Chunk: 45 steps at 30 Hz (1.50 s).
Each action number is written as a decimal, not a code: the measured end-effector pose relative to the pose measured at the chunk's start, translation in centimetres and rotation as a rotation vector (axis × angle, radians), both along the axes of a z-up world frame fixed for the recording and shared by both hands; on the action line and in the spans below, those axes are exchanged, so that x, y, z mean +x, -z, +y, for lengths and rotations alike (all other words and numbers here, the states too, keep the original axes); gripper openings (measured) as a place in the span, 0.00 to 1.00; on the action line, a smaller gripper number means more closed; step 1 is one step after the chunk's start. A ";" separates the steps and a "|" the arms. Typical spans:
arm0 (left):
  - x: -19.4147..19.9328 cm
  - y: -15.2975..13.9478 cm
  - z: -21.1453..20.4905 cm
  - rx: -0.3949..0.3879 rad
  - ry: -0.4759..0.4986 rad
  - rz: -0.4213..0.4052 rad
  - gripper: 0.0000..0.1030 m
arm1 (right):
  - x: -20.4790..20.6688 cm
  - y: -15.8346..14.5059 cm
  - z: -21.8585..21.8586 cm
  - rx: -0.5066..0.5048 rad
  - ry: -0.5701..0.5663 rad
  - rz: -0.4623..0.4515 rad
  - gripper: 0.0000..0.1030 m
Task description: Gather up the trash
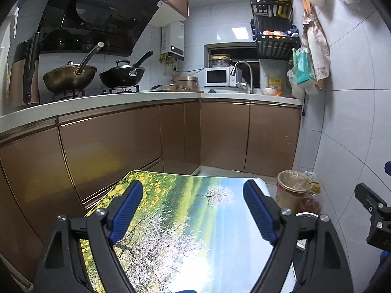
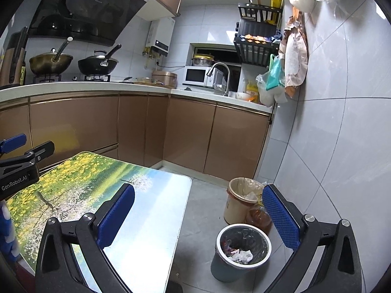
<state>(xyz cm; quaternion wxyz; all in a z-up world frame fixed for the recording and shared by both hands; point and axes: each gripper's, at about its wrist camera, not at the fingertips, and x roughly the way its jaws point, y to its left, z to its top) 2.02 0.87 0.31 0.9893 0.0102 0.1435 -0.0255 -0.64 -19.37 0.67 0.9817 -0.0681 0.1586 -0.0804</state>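
A small grey trash bin (image 2: pixel 240 254) with a black liner stands on the floor right of the table; crumpled white paper (image 2: pixel 242 256) and coloured wrappers lie inside it. My right gripper (image 2: pixel 198 202) hangs open above the table's right edge and the bin, nothing between its blue pads. My left gripper (image 1: pixel 193 201) is wide open over the table (image 1: pixel 190 232), which bears a printed flower landscape; nothing is held. In the right wrist view the left gripper (image 2: pixel 14 156) shows at the left edge.
A beige bin (image 2: pixel 240 202) with a plastic liner and a bottle of oil (image 2: pixel 259 217) stand behind the grey bin by the tiled wall. Brown cabinets (image 1: pixel 171 136) run behind the table, with woks, a microwave and a faucet on the counter.
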 end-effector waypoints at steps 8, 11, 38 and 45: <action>-1.2 -0.4 -0.3 -0.009 0.011 -0.026 0.81 | -1.0 -0.5 0.1 -0.002 0.005 -0.021 0.99; -1.5 -0.6 -0.1 -0.013 0.014 -0.037 0.81 | -1.3 -0.7 0.1 -0.003 0.007 -0.026 0.99; -3.1 -1.1 -0.6 -0.020 0.023 -0.078 0.81 | -3.1 -1.5 -0.4 -0.021 0.014 -0.055 1.00; -2.9 -0.9 -1.0 -0.014 0.029 -0.063 0.81 | -2.5 -1.3 -0.7 -0.032 0.033 -0.027 1.00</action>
